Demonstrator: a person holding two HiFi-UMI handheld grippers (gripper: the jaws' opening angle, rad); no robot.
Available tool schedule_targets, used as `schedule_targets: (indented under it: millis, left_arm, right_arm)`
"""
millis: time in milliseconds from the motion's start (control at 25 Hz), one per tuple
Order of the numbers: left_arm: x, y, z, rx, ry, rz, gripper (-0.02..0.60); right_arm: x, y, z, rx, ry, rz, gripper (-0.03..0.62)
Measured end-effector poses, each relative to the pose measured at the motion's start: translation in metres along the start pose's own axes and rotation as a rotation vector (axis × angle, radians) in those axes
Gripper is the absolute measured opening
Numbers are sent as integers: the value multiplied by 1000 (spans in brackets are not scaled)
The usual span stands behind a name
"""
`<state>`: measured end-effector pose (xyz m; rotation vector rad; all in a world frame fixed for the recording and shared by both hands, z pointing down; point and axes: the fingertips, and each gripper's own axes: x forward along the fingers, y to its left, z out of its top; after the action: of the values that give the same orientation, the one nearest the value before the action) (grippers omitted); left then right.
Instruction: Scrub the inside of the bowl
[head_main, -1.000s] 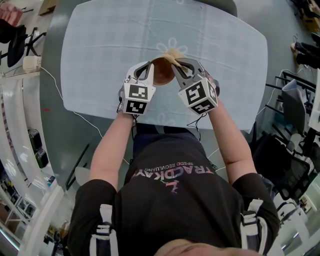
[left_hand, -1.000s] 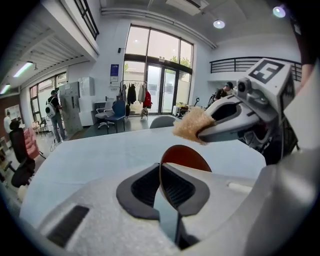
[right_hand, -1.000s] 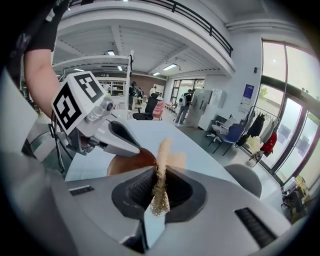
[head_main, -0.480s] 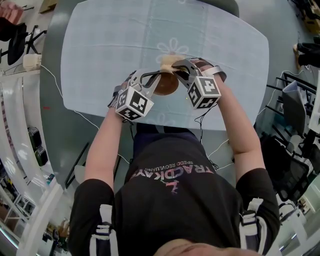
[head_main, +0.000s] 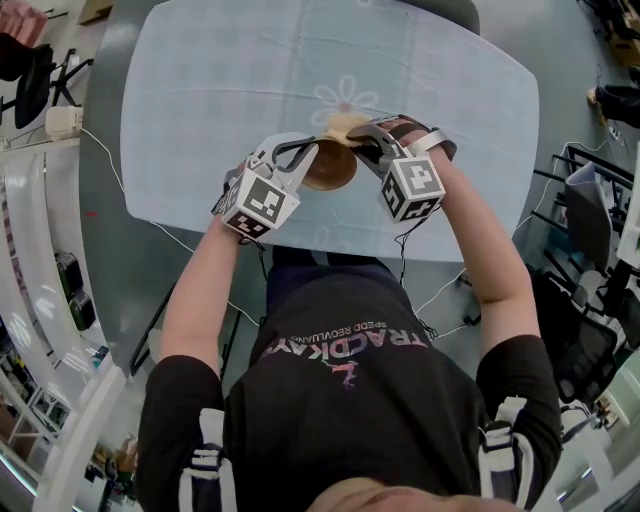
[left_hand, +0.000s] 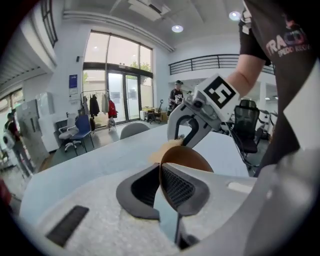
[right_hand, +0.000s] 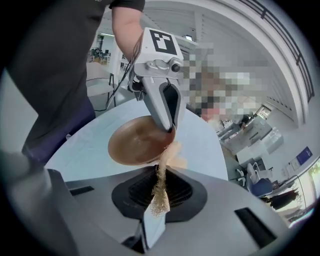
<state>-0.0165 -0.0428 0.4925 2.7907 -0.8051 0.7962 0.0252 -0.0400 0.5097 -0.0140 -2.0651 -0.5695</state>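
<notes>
A brown bowl is held tilted above the near part of the table. My left gripper is shut on its rim; the thin brown edge runs between the pads. My right gripper is shut on a tan fibrous scrub pad, whose free end touches the bowl's far rim. In the right gripper view the scrub pad hangs from the jaws toward the bowl, whose inside faces that camera, with the left gripper clamped on its edge. The right gripper shows behind the bowl.
The table carries a pale cloth with a flower print. A grey chair stands at its far side. Cables run over the floor at the left, next to white shelving. Dark chairs crowd the right.
Both grippers and the bowl have shifted a little toward the near table edge. The left gripper swung down and left, tipping the bowl. The scrub pad stays at the far rim.
</notes>
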Motion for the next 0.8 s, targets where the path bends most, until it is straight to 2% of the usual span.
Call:
schedule_targets:
  millis: [280, 560, 720, 800]
  left_arm:
    - [-4, 38, 2, -278, -61, 157, 26]
    - [-11, 68, -10, -633, -131, 331, 26]
    - [-13, 75, -19, -795, -164, 382, 26]
    - [-14, 77, -22, -848, -179, 396, 26]
  right_arm:
    - [-2, -9, -20, 156, 32, -65, 32]
    - [3, -4, -22, 337, 19, -99, 32]
    - [9, 2, -16, 420, 3, -104, 32]
    - [13, 7, -12, 444, -5, -98, 32]
